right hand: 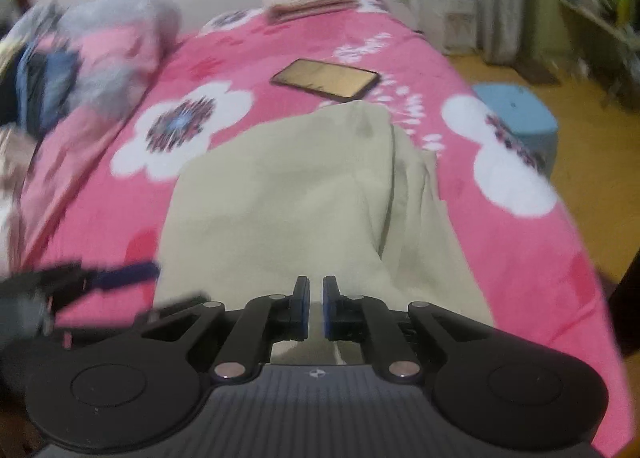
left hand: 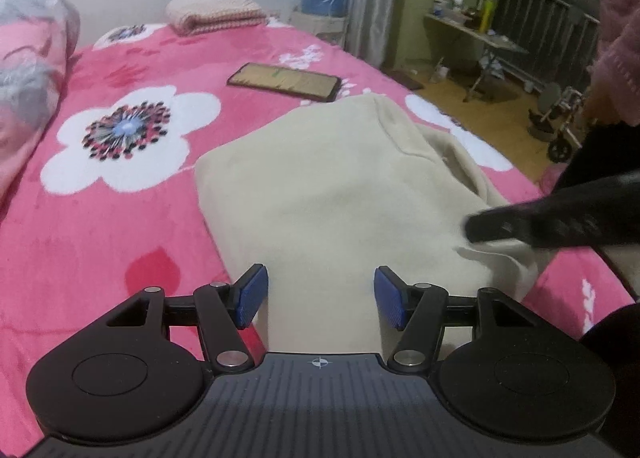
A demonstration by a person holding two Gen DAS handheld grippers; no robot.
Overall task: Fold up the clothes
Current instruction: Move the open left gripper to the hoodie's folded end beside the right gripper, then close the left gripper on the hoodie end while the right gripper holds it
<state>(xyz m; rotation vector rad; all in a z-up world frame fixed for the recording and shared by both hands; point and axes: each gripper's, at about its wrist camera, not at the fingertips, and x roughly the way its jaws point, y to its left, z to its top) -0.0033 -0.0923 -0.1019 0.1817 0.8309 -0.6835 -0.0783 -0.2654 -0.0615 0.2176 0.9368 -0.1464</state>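
Note:
A cream garment (left hand: 320, 178) (right hand: 300, 198) lies partly folded on the pink flowered blanket (left hand: 100, 226) (right hand: 520, 258), with loose folds along its right side. My left gripper (left hand: 321, 296) hangs open over the garment's near end, its blue pads wide apart and touching nothing. In the right wrist view the left gripper (right hand: 160, 286) shows as a blur at the garment's left edge. My right gripper (right hand: 316, 306) is over the near right part of the cloth, jaws a narrow slit apart with nothing pinched. From the left wrist view the right gripper (left hand: 472, 226) reaches in above the garment's right edge.
A phone (left hand: 284, 82) (right hand: 326, 80) lies on the blanket beyond the garment. A folded pink towel (left hand: 216, 12) sits at the far end and bagged bedding (left hand: 28, 58) on the left. A blue stool (right hand: 520, 114) stands by the bed's right edge. A pink sleeve (left hand: 620, 38) is at right.

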